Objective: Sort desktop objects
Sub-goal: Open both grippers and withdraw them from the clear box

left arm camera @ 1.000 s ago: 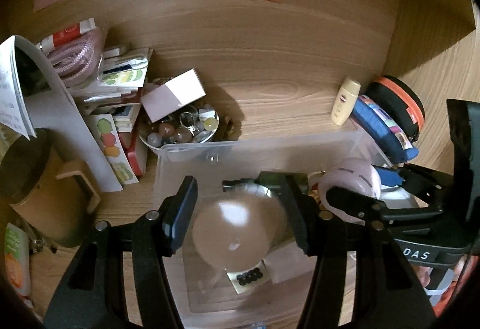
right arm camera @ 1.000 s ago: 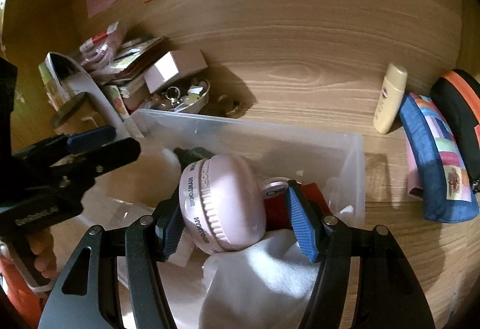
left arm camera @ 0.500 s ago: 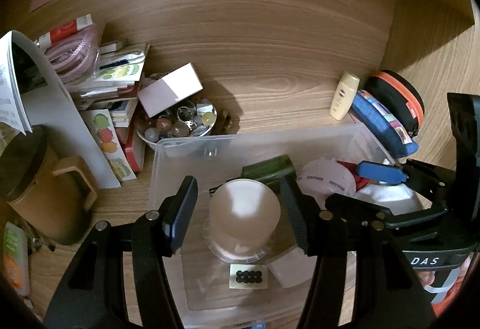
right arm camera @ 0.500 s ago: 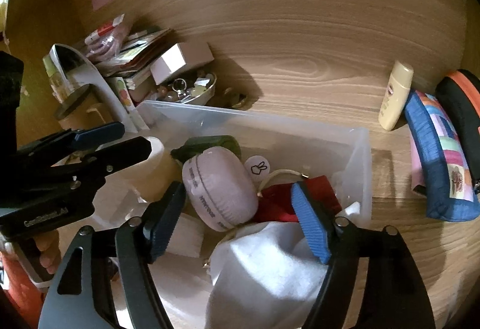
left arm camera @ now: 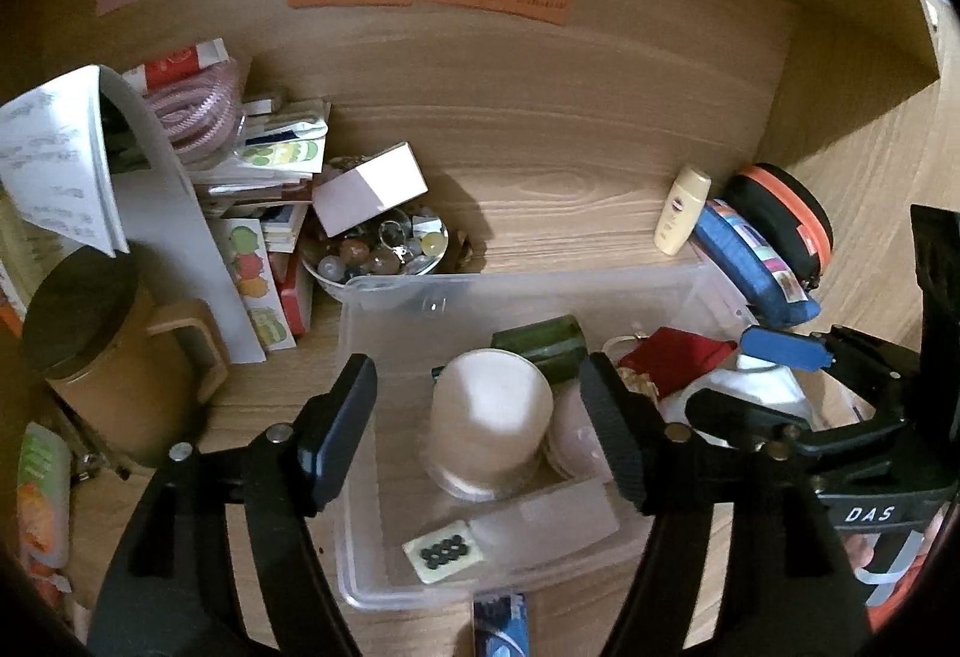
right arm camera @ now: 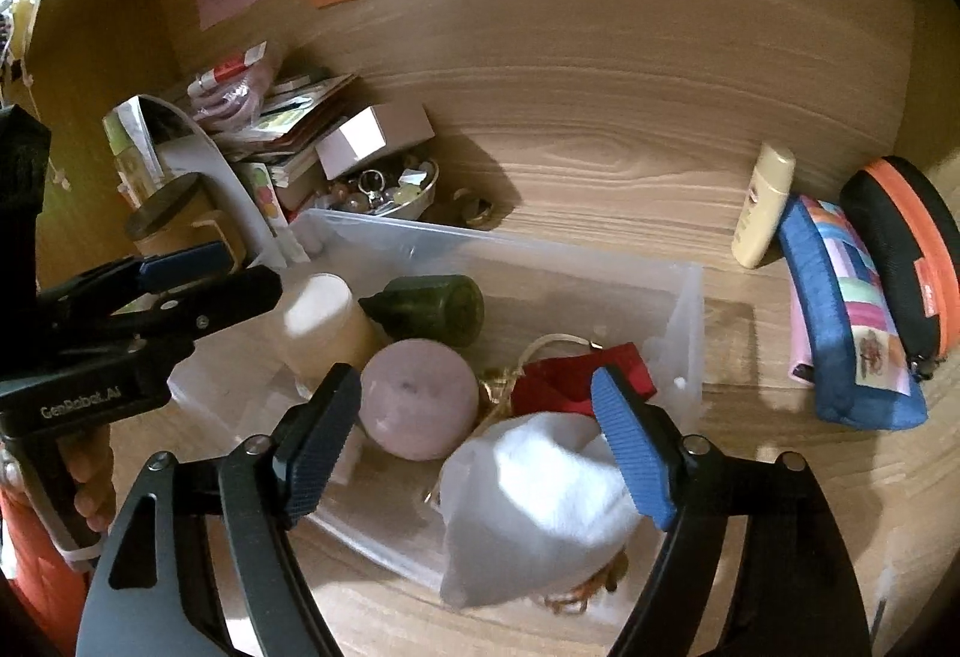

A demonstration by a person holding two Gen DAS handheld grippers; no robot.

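Observation:
A clear plastic bin (left arm camera: 522, 276) holds a pale cream cup (left arm camera: 489, 420), a dark green object (left arm camera: 540, 345), a pink round case (right arm camera: 417, 405), a red pouch (right arm camera: 576, 381) and a white cloth bag (right arm camera: 540, 495). My left gripper (left arm camera: 477, 375) hangs over the cup with its jaws opening, and the pads stand clear of the cup's sides. My right gripper (right arm camera: 474, 387) hovers above the pink case and the white bag. Its jaws are opening too and grip nothing. Each gripper shows in the other's view, the right gripper (left arm camera: 750, 381) and the left gripper (right arm camera: 240, 276).
A lidded brown mug (left arm camera: 114, 357), stacked papers and a bowl of beads (left arm camera: 378, 255) under a pink box (left arm camera: 369, 189) crowd the left. A lotion tube (left arm camera: 681, 210), a blue pencil case (left arm camera: 750, 261) and a black-orange case (left arm camera: 786, 213) stand right of the bin. A wooden wall closes the back.
The left jaws have let go of the cream cup, which now stands in the bin. The right jaws released the pink case beside it and pulled back a little.

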